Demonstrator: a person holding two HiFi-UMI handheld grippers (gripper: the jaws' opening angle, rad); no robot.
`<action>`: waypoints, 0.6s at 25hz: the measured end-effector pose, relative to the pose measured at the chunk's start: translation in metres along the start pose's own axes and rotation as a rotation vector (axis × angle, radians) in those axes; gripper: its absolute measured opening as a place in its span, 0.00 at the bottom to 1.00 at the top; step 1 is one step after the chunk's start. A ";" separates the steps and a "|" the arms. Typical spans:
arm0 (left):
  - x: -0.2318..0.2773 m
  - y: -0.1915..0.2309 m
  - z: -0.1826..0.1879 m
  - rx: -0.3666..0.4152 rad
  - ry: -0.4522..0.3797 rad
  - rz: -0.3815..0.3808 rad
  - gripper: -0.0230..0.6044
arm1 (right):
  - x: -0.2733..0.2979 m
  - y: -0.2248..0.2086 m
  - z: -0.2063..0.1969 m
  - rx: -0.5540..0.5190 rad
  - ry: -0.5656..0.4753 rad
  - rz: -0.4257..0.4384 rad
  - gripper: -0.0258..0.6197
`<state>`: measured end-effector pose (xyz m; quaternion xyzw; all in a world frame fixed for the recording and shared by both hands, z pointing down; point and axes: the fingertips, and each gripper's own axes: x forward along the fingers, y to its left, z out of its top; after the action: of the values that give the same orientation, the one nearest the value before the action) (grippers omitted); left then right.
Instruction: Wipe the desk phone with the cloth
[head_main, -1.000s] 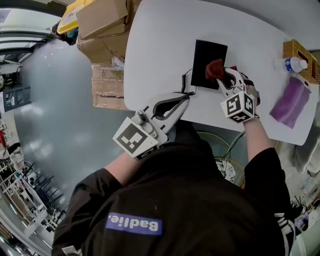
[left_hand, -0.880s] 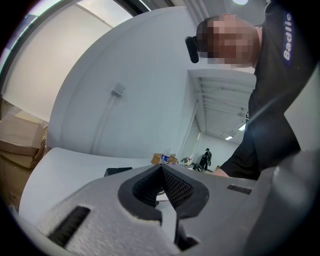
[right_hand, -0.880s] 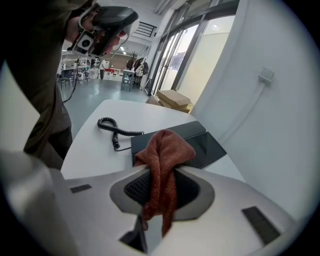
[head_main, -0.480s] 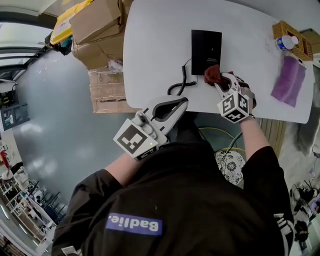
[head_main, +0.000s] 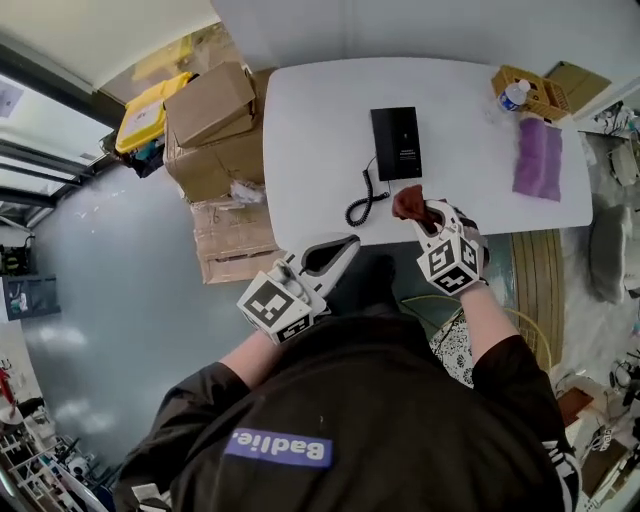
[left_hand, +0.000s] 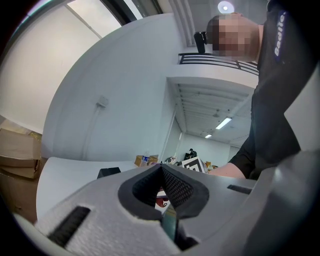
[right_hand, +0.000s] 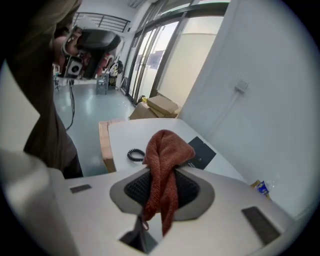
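At the near edge of the white counter (head_main: 300, 120), the right gripper (head_main: 421, 211) has its jaws clamped on a limp rust-red woven cloth (right_hand: 165, 155), near the flat black desk phone (head_main: 396, 143) at mid-counter. The cloth looks soft and light, best pinched at a bunched fold. The left gripper (head_main: 347, 244) hangs empty, jaws together.
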<state>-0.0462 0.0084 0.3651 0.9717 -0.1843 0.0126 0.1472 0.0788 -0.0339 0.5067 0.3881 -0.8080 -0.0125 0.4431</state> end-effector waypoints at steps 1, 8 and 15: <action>-0.008 -0.005 -0.001 0.000 -0.001 -0.009 0.05 | -0.010 0.011 0.006 0.036 -0.009 -0.002 0.18; -0.049 -0.027 -0.004 -0.002 -0.019 -0.067 0.05 | -0.064 0.070 0.058 0.167 -0.090 -0.027 0.18; -0.066 -0.051 -0.001 -0.001 -0.020 -0.074 0.05 | -0.108 0.104 0.110 0.218 -0.243 0.051 0.18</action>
<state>-0.0891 0.0771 0.3465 0.9779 -0.1496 -0.0026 0.1461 -0.0321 0.0724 0.4015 0.4090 -0.8617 0.0398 0.2975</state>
